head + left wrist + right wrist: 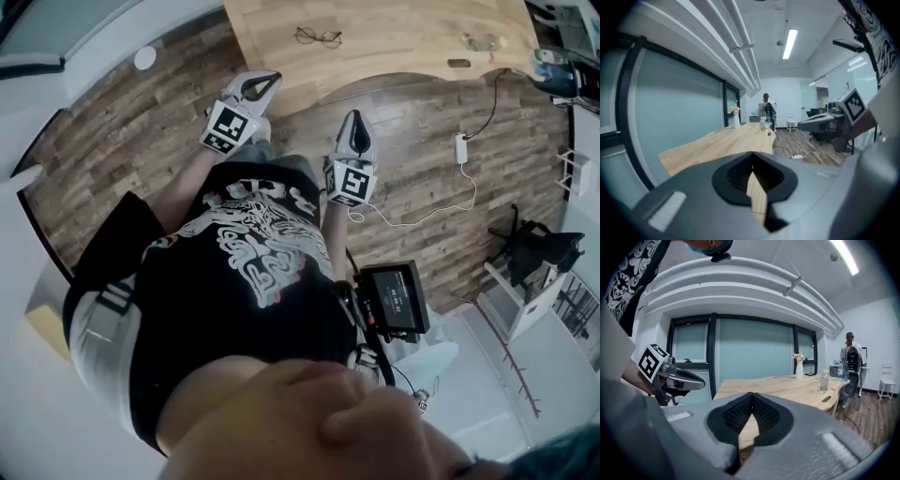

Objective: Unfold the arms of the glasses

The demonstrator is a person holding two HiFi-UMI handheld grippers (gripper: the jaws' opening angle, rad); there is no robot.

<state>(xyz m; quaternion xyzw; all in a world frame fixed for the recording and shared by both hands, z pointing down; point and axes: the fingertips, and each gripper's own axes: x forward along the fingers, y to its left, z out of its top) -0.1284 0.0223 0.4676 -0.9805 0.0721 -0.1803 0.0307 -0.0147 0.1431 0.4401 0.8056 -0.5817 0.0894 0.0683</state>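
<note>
A pair of thin dark-framed glasses lies on the light wooden table at the top of the head view; it is too small to tell how its arms sit. My left gripper hovers at the table's near edge, below and left of the glasses, jaws shut on nothing. My right gripper hangs over the wood floor short of the table, also shut and empty. In the left gripper view the pads meet over the tabletop. The right gripper view shows its pads closed too. Neither gripper view shows the glasses.
A clear object and a small dark item lie on the table's right part. A white cable with an adapter runs over the floor. A vase, a bottle and a standing person are at the table's far end.
</note>
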